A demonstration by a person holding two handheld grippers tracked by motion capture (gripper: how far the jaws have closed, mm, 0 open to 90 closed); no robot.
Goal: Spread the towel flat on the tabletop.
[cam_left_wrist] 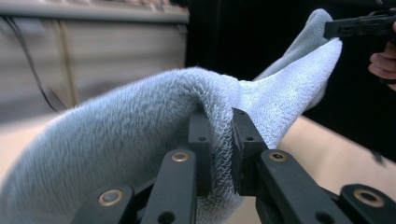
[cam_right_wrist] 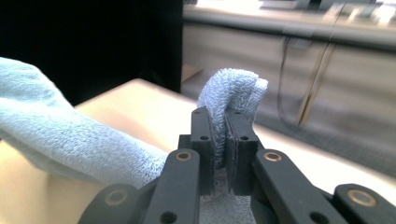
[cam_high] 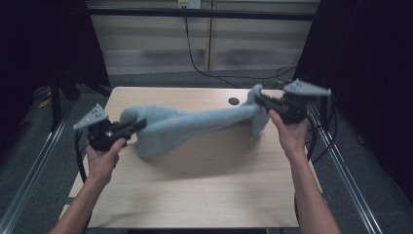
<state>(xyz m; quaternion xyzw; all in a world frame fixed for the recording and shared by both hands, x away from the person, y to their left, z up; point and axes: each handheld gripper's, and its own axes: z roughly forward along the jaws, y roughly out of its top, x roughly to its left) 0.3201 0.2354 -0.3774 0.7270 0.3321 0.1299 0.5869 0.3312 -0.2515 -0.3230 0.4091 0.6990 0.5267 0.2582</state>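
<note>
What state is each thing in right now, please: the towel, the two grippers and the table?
Towel: light blue, bunched lengthwise, held up and stretched between both grippers, middle sagging toward the table.
Left gripper: shut on one end of the towel, cloth pinched between its jaws.
Right gripper: shut on the other end, a fold sticking up above its jaws.
Table: bare light wood beneath the towel, with a round hole near its far edge.
</note>
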